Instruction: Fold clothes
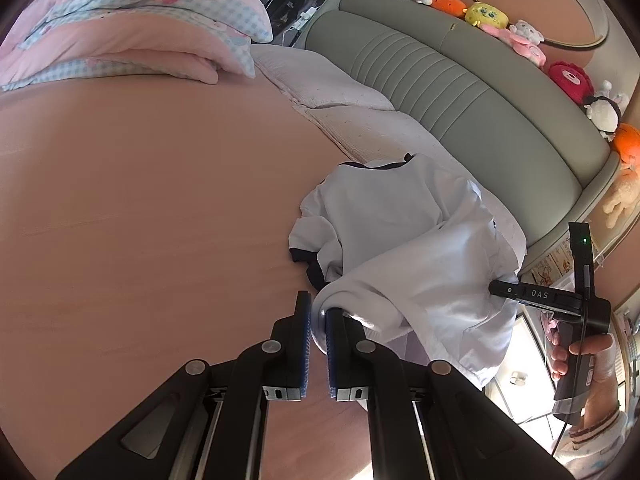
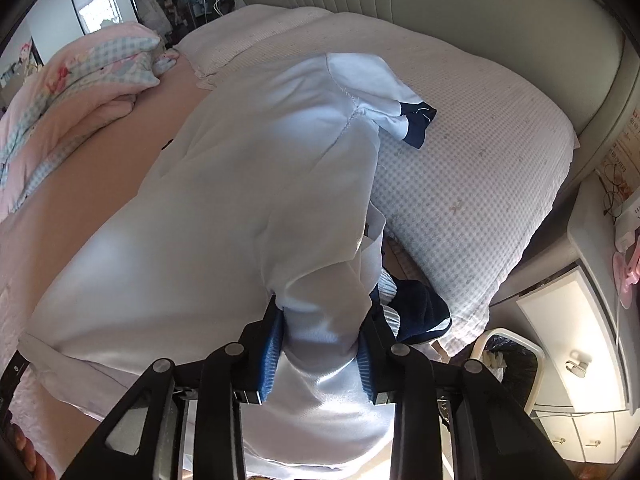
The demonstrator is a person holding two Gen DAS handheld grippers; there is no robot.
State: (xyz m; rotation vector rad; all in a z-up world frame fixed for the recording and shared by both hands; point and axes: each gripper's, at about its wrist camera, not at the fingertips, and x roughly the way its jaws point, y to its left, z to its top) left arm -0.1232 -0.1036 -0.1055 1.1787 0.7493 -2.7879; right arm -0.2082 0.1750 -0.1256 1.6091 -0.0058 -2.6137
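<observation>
I am clamping my right gripper (image 2: 320,344) on a bunch of the white shirt (image 1: 400,240); my left gripper (image 1: 319,340), fingers slightly apart, is sitting beside its hem. The shirt is lying rumpled and part-lifted across bed (image 1: 160,200) and pillow (image 2: 480,160), so no neat fold is showing.

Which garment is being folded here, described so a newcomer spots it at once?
Start at the pink bed sheet below the padded grey-green headboard. Beside the pale dotted pillows lies a white long-sleeved top. Unlike the pink quilt, it has navy cuffs and neckline trim.
</observation>
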